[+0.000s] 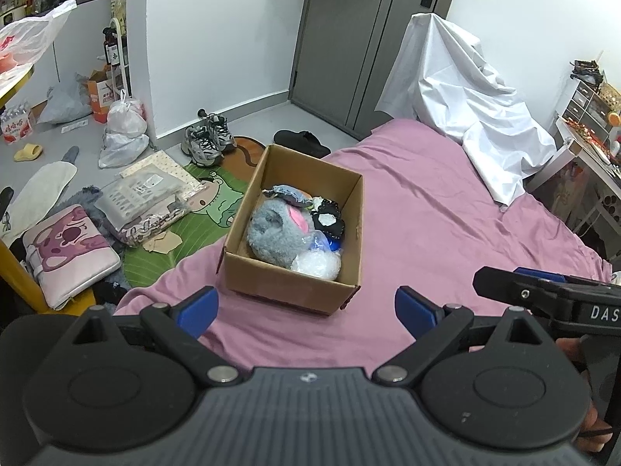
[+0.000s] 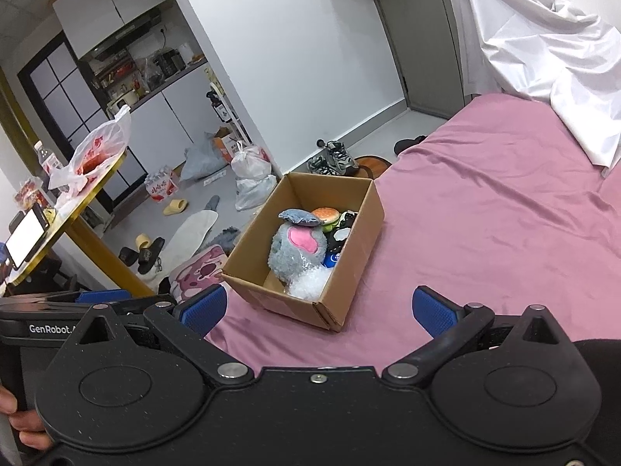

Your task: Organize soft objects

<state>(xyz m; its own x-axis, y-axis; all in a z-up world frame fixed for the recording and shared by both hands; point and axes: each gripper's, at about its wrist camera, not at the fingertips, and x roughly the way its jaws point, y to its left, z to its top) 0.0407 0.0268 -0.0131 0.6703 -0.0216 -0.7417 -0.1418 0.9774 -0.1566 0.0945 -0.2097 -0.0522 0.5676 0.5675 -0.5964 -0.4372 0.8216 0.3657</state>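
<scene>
Two grippers hover low over the bed (image 1: 427,209), both spread wide and holding nothing: the left gripper (image 1: 306,312) and the right gripper (image 2: 320,310). Just beyond them on the pink sheet sits the cardboard box (image 1: 287,285), already holding the grey plush toy (image 2: 297,250), a burger-shaped toy (image 2: 325,215), a clump of bubble wrap (image 1: 316,266) and dark items I cannot identify. No loose soft object shows on the bed, so gathering looks close to finished; the next move probably means finding any remaining piece, or handling the box.
</scene>
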